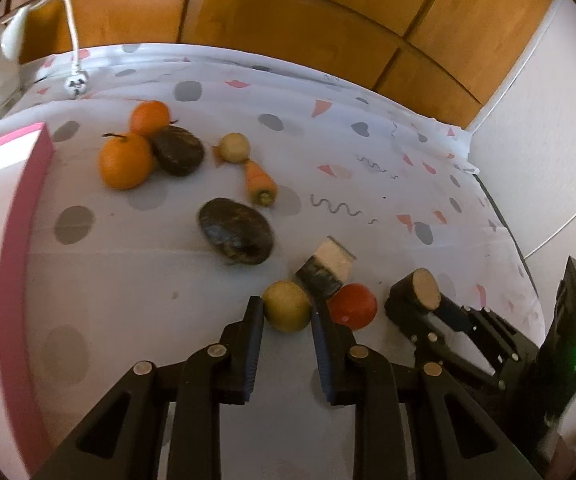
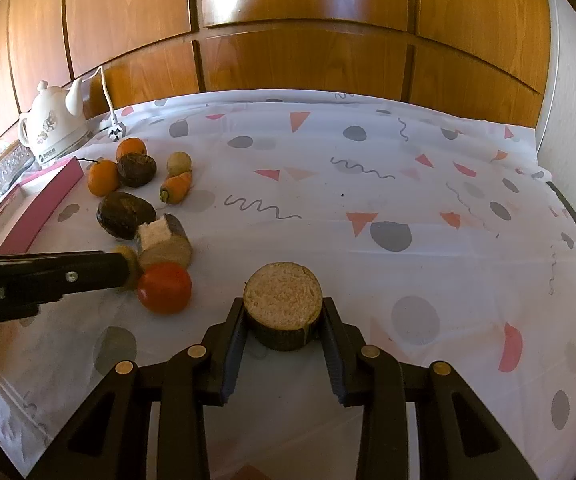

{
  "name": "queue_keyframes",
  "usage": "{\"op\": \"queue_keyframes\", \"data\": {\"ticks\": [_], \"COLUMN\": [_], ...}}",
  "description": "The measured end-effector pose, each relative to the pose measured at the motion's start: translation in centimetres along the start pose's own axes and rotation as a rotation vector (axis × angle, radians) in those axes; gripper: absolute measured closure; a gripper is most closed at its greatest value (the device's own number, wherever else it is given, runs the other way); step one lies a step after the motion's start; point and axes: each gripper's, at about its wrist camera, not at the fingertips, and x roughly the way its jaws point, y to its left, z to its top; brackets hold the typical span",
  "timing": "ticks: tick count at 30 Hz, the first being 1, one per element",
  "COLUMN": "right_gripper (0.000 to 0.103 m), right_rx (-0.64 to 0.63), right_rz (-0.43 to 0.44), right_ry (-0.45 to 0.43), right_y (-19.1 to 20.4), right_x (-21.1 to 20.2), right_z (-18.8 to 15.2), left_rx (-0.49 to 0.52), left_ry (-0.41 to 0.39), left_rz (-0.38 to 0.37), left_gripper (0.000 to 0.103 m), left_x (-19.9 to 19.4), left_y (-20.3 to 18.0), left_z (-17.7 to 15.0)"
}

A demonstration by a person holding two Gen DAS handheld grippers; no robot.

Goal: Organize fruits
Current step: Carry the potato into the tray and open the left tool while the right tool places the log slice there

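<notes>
My left gripper [image 1: 287, 307] is closed around a small yellow-green fruit [image 1: 287, 306] resting on the tablecloth; both pads touch it. A red tomato [image 1: 353, 306] lies just right of it, and a cut dark piece with a pale face [image 1: 326, 268] lies behind. My right gripper [image 2: 283, 314] is shut on a round dark-skinned cut piece with a pale top [image 2: 283, 298], which also shows in the left wrist view [image 1: 422, 288]. Farther back lie two oranges [image 1: 125, 161], two dark avocados [image 1: 235, 231], a carrot [image 1: 261, 182] and a pale round fruit [image 1: 234, 147].
A pink box [image 1: 28, 184] stands along the left side of the table. A white kettle [image 2: 54, 126] and its cord sit at the back left. Wooden panels [image 2: 288, 40] run behind the table. The patterned cloth [image 2: 408, 200] spreads to the right.
</notes>
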Motion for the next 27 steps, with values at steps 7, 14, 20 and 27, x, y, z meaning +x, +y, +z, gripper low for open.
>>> {"op": "queue_keyframes", "data": {"ticks": [7, 14, 20, 27], "right_gripper": [0.067, 0.068, 0.068, 0.068], "right_rx": [-0.015, 0.013, -0.021, -0.147], "right_rz": [-0.018, -0.017, 0.026, 0.146], "right_ry": [0.009, 0.053, 0.012, -0.007], "right_y": [0.3, 0.2, 2.0, 7.4], "right_x": [0.0, -0.7, -2.9, -4.2], "right_z": [0.2, 0.9, 2.1, 3.6], "left_rx": [0.0, -0.065, -0.18, -0.272], "left_ry": [-0.06, -0.163, -0.216, -0.235], "left_rz": [0.06, 0.137, 0.285, 0.395], "left_gripper": [0.079, 0.079, 0.079, 0.078], "left_x": [-3.1, -7.8, -11.0, -12.8], "left_y": [1.8, 5.7, 11.0, 15.6], "left_z": [-0.5, -0.2, -0.8, -2.7]}}
